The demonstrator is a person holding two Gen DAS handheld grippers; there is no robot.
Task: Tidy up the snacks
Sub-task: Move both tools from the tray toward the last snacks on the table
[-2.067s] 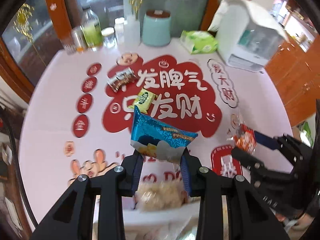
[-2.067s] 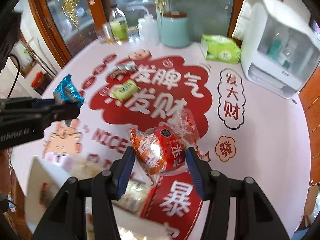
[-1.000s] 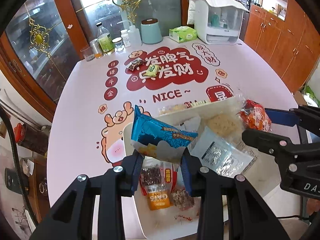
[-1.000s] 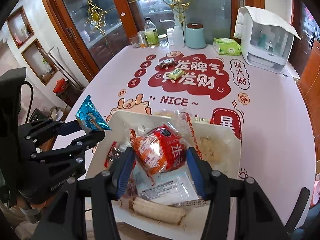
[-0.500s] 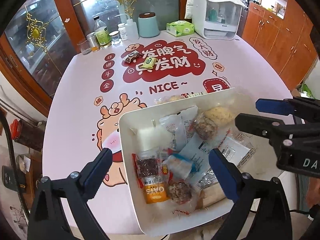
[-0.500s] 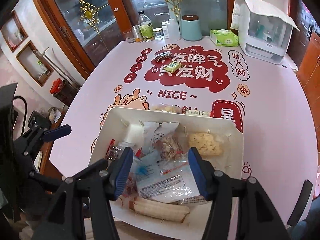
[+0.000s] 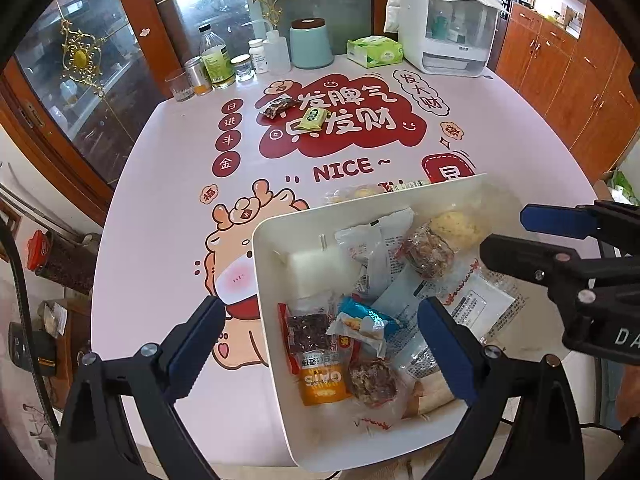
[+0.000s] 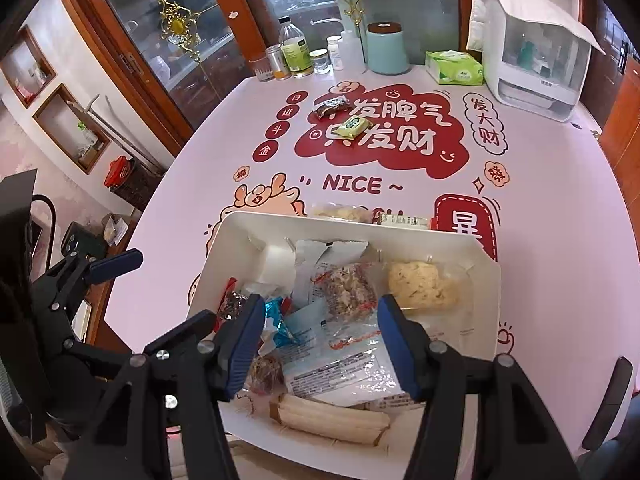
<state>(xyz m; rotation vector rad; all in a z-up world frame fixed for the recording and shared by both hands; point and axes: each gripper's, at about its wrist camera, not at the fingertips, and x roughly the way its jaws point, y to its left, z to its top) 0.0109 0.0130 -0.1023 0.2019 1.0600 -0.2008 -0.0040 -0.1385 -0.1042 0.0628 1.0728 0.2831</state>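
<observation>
Hovering over the white bin [image 7: 276, 264] at the near edge of the worktop [image 7: 168, 208]: both tongs empty. Left tongs [image 7: 320, 320] spread wide, nothing between the pads. Right tongs [image 8: 318, 334] parted, gripping nothing. Blue pack [image 7: 366, 320] lies in the bin among the other snacks, beside an orange pack [image 7: 320, 378]. Two packs remain well apart on the red print: dark bar [image 7: 277, 107], green pack [image 7: 314, 117]. Two more packs [image 8: 340, 212] lie just behind the bin's far wall.
</observation>
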